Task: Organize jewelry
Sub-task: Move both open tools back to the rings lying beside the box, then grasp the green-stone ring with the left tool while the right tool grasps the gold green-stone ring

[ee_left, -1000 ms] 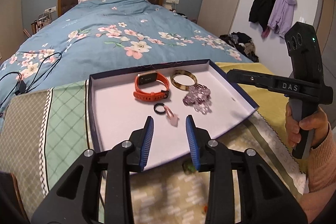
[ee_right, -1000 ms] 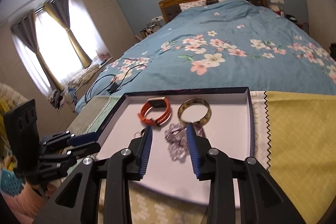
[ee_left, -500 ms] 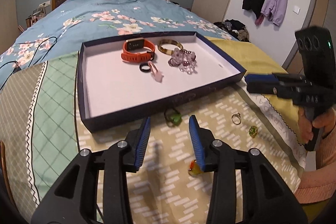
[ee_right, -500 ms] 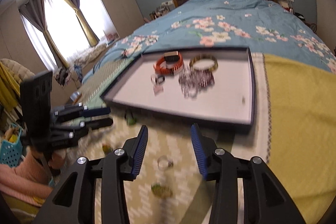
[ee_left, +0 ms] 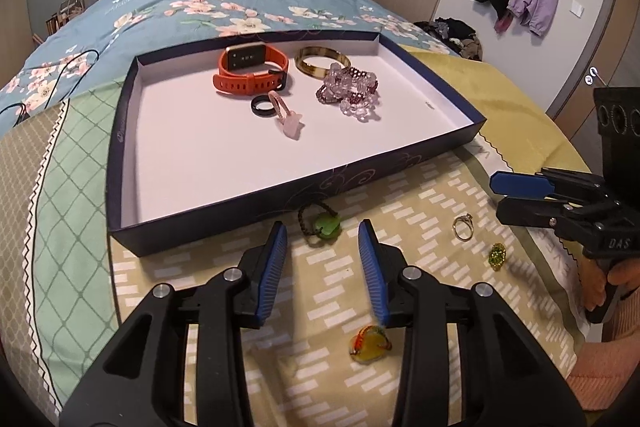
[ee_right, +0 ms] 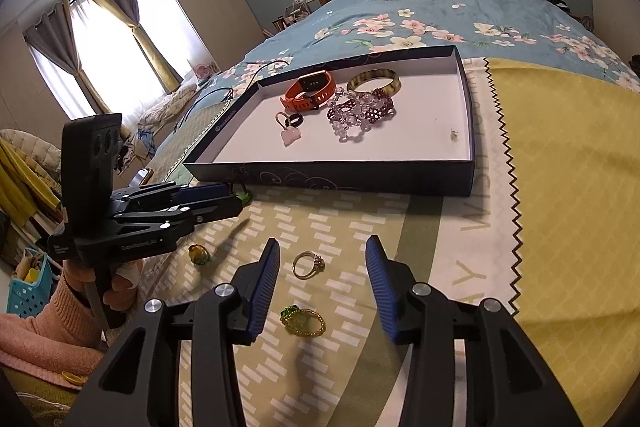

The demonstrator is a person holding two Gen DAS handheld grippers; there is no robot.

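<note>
**Grippers over loose rings**

The left gripper (ee_left: 322,233), narrowing and empty, hovered above a green-stone cord ring (ee_left: 320,225) by the navy tray's (ee_left: 280,187) near edge. The right gripper (ee_right: 322,255), half-open and empty, framed a thin gold ring (ee_right: 307,264).

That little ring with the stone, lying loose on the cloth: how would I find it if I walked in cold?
Find the shallow dark-blue box at the foot of the bed. On the patterned cloth in front of its near wall lie four loose pieces. Yours is the thin metal ring with a small clear stone, between the open right gripper fingers; its neighbours are all green or yellow.
</note>
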